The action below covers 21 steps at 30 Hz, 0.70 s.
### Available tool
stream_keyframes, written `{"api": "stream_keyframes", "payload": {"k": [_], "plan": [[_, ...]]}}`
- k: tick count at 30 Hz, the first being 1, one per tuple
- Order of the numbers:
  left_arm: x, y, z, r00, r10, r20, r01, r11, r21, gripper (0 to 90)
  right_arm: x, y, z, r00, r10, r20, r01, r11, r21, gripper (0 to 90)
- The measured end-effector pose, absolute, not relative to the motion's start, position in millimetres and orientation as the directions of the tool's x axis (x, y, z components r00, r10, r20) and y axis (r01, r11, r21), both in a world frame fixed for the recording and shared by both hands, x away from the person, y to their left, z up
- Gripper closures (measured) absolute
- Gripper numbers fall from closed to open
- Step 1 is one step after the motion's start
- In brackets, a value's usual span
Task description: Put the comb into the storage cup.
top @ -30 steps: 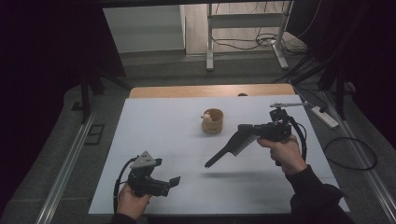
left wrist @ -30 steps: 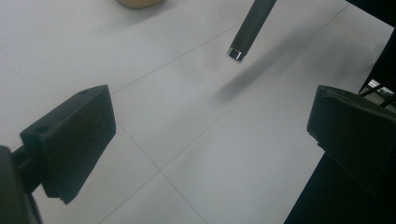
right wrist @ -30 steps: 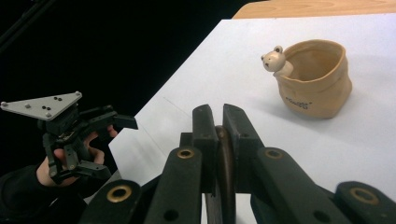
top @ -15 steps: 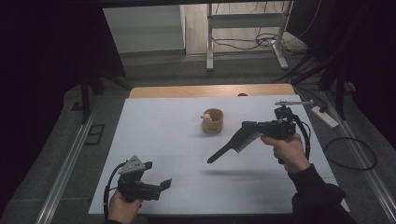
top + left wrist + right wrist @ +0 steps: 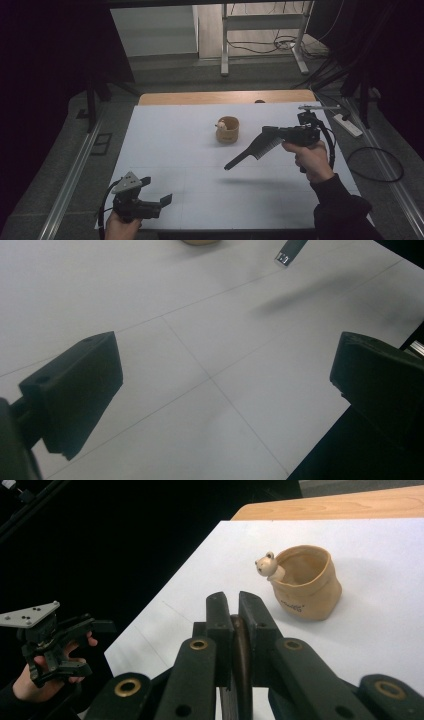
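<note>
While the right gripper clamps a black comb above the table, the cup stands near; the left gripper gapes empty. Its jaws hover low.

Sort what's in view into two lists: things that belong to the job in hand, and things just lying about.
Belongs to the job:
- comb, clamped in the right gripper above the table
- small tan pot with an animal figure on its rim, on the white table

Lying about:
- left gripper, open, holding nothing
- power strip on the floor
- metal stand behind the table
</note>
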State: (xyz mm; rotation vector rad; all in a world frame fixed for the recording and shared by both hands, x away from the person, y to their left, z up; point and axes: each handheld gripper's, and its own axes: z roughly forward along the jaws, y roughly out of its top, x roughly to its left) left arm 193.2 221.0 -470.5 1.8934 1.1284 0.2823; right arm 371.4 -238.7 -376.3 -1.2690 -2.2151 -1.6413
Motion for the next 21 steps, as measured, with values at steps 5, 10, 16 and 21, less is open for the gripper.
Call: {"api": "stream_keyframes", "payload": {"k": [5, 10, 16, 21], "plan": [[190.3, 226.4, -471.7, 0.548, 0.803, -0.233, 0.600, -0.183, 0.778, 0.9, 374.1, -241.9, -373.8, -0.638, 0.558, 0.531, 0.666, 0.055, 0.744, 84.1], [186.7, 229.6, -472.8, 0.537, 0.814, -0.222, 0.606, -0.189, 0.773, 0.5, 378.3, -243.5, -371.6, -0.631, 0.566, 0.531, 0.666, 0.044, 0.745, 84.1], [182.0, 235.9, -474.6, 0.523, 0.823, -0.222, 0.614, -0.183, 0.768, 0.2, 384.8, -244.3, -370.6, -0.619, 0.583, 0.526, 0.669, 0.040, 0.742, 84.1], [179.3, 241.1, -476.6, 0.514, 0.827, -0.226, 0.619, -0.176, 0.766, 0.1, 390.9, -244.5, -369.4, -0.612, 0.592, 0.524, 0.669, 0.035, 0.743, 84.1]]}}
